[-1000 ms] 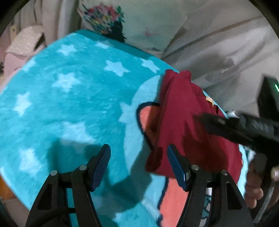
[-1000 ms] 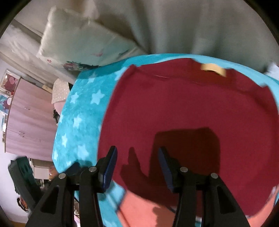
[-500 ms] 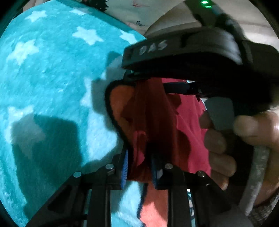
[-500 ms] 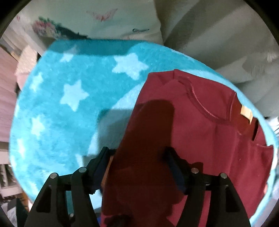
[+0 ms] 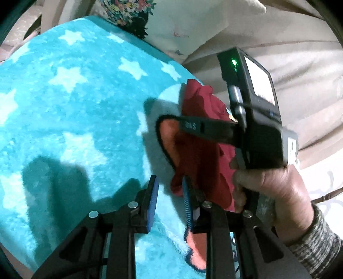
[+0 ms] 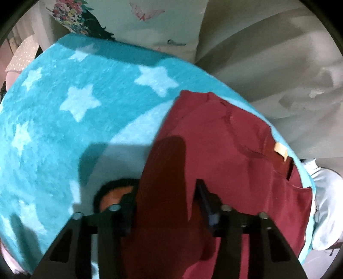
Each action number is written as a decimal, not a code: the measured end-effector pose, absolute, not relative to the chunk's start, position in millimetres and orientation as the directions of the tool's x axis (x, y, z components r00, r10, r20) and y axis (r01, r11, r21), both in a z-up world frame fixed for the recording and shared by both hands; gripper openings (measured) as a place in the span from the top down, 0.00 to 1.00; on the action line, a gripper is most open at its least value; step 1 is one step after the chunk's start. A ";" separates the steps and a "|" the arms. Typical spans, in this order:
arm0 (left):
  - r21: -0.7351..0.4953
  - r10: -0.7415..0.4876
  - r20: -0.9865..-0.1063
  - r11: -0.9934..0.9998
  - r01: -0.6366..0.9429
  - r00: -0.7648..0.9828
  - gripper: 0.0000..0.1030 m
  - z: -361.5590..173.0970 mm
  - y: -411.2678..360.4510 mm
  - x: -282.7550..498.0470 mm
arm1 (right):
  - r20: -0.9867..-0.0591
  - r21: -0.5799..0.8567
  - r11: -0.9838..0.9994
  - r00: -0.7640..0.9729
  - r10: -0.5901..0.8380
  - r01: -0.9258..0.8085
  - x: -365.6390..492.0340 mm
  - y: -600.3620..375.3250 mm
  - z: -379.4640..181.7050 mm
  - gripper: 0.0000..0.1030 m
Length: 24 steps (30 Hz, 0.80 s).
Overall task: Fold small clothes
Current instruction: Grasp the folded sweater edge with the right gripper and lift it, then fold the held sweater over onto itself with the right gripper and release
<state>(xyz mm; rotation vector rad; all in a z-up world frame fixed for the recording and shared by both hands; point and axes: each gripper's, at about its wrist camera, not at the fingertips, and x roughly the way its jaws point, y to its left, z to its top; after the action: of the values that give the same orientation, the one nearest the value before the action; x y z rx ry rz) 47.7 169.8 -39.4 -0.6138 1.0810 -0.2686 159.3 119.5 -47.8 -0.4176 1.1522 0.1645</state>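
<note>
Dark red shirt (image 6: 225,154) lying on a turquoise star-patterned blanket (image 6: 75,120), near the blanket's right edge, partly covering an orange, black-outlined figure on the blanket. A tan label (image 6: 281,150) shows at the neckline. Right gripper (image 6: 166,202): fingers apart, a raised fold of the shirt passing between them; whether the pads press the cloth cannot be told. Left gripper (image 5: 169,203): fingers apart with a narrow gap, over the blanket, the right pad just beside the shirt's lower left corner (image 5: 178,188), nothing held between them. In the left wrist view the right gripper's body, with a green light, is held by the right hand (image 5: 276,193) above the shirt. A floral pillow (image 6: 120,19) and pale bedding (image 6: 268,75) lie beyond the blanket.
</note>
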 end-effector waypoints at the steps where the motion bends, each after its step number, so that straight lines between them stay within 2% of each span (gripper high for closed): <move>1: -0.584 -0.485 -0.742 0.806 -0.092 0.463 0.79 -36.8 170.4 45.8 | -0.903 -0.243 0.908 0.420 -0.083 -0.342 155.2 118.0 -47.2 0.63; 3: -0.571 -0.466 -0.745 0.815 -0.097 0.477 0.79 -29.4 169.8 40.9 | -0.904 -0.199 0.917 0.426 -0.035 -0.346 151.5 110.5 -41.8 0.75; 6: -0.546 -0.430 -0.752 0.831 -0.107 0.500 0.79 -17.6 166.6 29.2 | -0.909 -0.012 0.949 0.399 0.121 -0.315 154.7 83.4 -29.8 0.79; 9: -0.525 -0.396 -0.758 0.842 -0.125 0.518 0.79 -7.9 160.7 11.8 | -0.871 0.212 0.941 0.384 0.305 -0.265 160.2 45.1 -15.3 0.81; 12: -0.505 -0.370 -0.764 0.853 -0.131 0.529 0.79 -1.1 146.3 3.0 | -0.818 0.328 0.914 0.413 0.401 -0.239 154.9 13.8 3.2 0.81; 18: -0.471 -0.358 -0.771 0.877 -0.094 0.527 0.79 8.2 98.8 -1.3 | -0.732 0.461 0.869 0.476 0.487 -0.179 143.2 -75.3 25.1 0.82; 24: -0.451 -0.373 -0.783 0.892 -0.040 0.498 0.79 13.4 52.5 -11.1 | -0.722 0.502 0.863 0.521 0.455 -0.058 127.1 -172.7 22.3 0.82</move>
<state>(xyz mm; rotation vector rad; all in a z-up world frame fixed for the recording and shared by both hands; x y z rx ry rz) -11.1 52.5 13.4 -0.4452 1.0388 -0.2098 127.1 -172.7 22.3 0.4498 0.9814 0.3201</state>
